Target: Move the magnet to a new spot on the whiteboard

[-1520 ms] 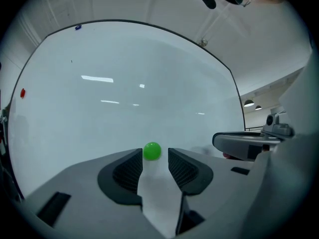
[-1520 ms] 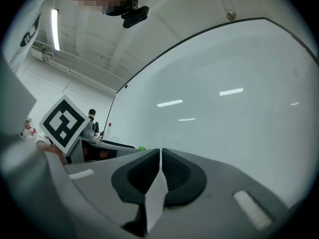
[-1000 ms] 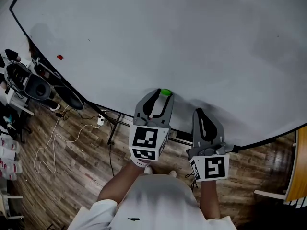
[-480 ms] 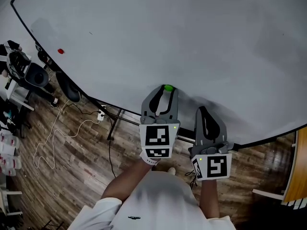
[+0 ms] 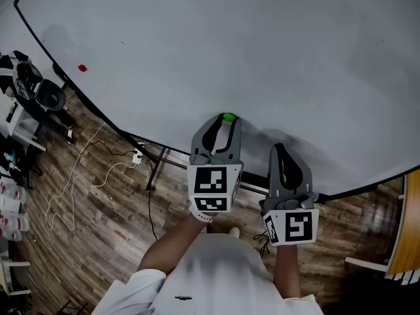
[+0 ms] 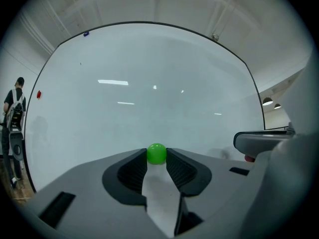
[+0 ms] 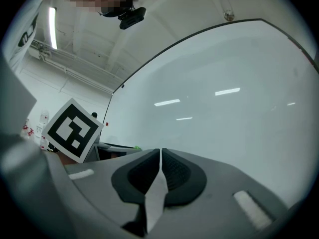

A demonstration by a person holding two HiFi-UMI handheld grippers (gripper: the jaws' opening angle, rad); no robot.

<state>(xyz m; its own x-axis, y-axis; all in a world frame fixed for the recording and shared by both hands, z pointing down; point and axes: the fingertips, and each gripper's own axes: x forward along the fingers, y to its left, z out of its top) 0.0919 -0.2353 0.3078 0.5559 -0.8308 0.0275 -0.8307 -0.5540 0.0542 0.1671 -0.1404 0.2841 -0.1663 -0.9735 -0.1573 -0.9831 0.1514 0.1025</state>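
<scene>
Magnet (image 6: pixel 156 153) is gripped at the left tool (image 5: pixel 222 124) tips, still seated on the whiteboard (image 5: pixel 262 44), for pull-off; right tool (image 7: pixel 160 152) is clenched empty, parked alongside.

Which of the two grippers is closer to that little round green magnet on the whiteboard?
Left. The left gripper has its fingers pressed on either side of the small round green magnet; the right gripper sits shut and empty off to the magnet's right.

On the whiteboard (image 5: pixel 262 44), the left tongs (image 5: pixel 226 123) seem to pinch the green magnet (image 5: pixel 228 117); the right tongs (image 5: pixel 279 149) hover beside.
</scene>
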